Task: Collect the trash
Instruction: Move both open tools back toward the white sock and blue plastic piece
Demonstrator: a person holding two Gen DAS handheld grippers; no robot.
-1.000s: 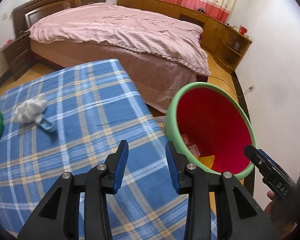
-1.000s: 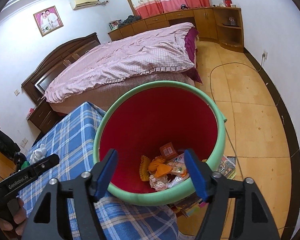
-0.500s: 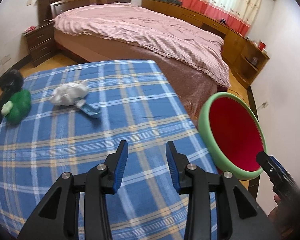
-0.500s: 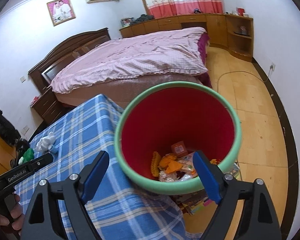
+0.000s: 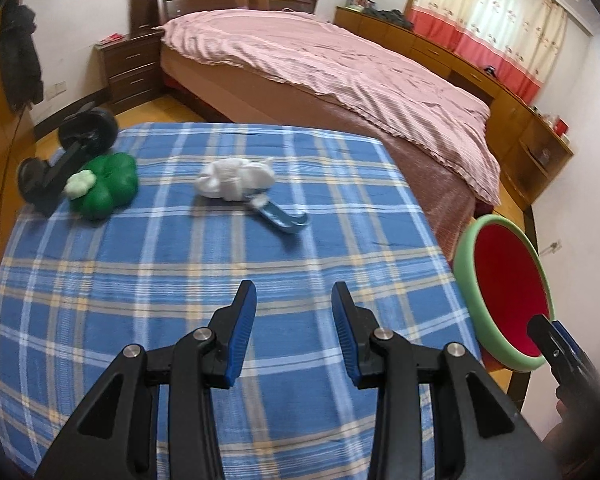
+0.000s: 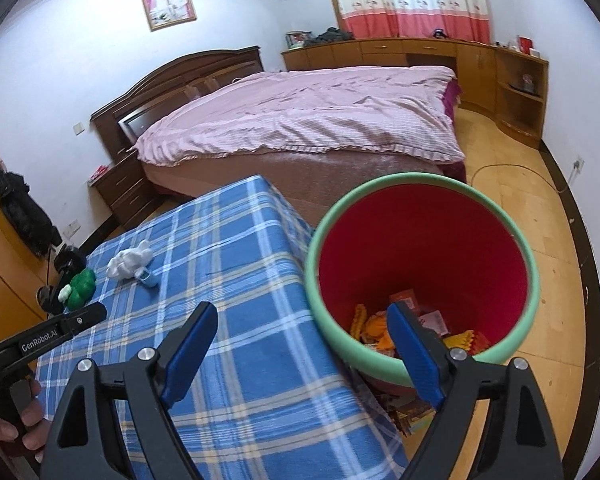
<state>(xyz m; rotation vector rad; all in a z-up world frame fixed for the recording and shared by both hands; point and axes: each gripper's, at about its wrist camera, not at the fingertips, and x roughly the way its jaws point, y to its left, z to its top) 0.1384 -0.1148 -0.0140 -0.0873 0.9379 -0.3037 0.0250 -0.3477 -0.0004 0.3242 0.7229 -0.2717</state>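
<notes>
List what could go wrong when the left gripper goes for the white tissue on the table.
1. The blue packet lies against the crumpled tissue, so the left gripper may snag both or knock the packet away.
2. The bin stands off the table edge; a loose tissue could drop to the floor beside it.

The near half of the blue plaid tabletop point(image 5: 148, 280) lies bare and open to passage, up to the crumpled white tissue point(image 5: 236, 178) and the blue plastic piece point(image 5: 282, 218) touching it. At the far left edge a green clover-shaped object point(image 5: 104, 188) and a black wheeled device point(image 5: 64, 160) obstruct the corner. The green-rimmed bin point(image 6: 320, 312) stands just beside the table's right edge, mouth unobstructed, trash low inside.
</notes>
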